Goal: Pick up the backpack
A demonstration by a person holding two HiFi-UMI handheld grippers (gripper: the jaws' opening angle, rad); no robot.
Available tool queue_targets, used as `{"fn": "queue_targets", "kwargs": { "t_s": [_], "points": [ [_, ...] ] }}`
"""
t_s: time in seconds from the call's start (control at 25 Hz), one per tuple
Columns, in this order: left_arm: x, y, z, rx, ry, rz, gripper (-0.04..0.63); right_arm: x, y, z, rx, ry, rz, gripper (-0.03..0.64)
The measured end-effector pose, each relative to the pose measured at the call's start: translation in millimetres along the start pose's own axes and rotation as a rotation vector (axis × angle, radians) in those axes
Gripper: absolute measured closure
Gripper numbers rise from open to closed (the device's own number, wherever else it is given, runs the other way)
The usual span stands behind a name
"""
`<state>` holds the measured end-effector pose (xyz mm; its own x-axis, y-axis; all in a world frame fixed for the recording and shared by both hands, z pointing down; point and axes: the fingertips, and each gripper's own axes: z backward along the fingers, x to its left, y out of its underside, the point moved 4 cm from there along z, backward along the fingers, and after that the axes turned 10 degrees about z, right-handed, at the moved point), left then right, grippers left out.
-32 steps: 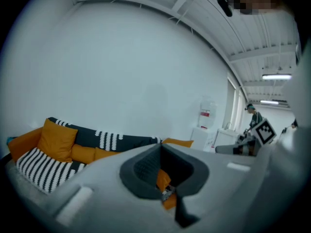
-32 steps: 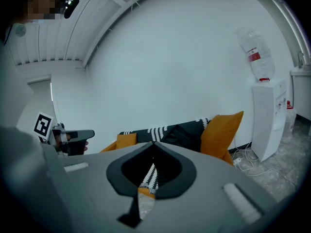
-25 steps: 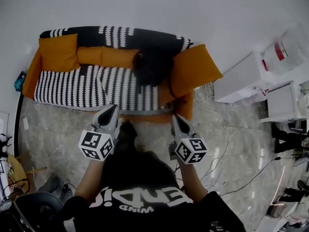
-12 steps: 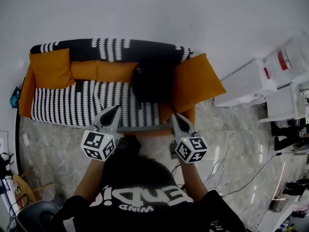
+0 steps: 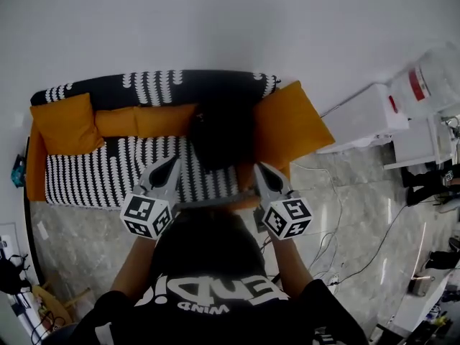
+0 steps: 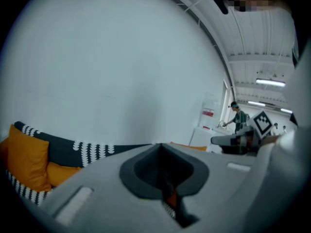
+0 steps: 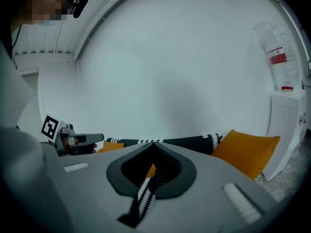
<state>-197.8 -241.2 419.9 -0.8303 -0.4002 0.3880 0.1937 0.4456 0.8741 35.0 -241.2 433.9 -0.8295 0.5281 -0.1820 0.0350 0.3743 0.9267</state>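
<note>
Left gripper [image 5: 175, 160] and right gripper [image 5: 257, 167] have neared the backpack [image 5: 221, 131] beyond their closed fingers.
</note>
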Motion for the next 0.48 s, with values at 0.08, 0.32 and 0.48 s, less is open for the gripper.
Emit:
{"fn": "queue_targets", "kwargs": {
  "t_s": [0.08,0.32,0.48],
  "points": [
    [-1,0,-9,0.002,0.009,0.009,0.594,-7,-3,-3,-0.009,-0.019,0.01,0.615],
    [-11,4,-28,0.008,0.013,0.06,0.503,-21,-8,-12,-0.012,-0.089,0.039,0.521],
    [-14,4,-38,-0.011,0.009,0.095,0.379,-26,-12,-20,-0.014,-0.158,0.025,0.36]
  ]
}}
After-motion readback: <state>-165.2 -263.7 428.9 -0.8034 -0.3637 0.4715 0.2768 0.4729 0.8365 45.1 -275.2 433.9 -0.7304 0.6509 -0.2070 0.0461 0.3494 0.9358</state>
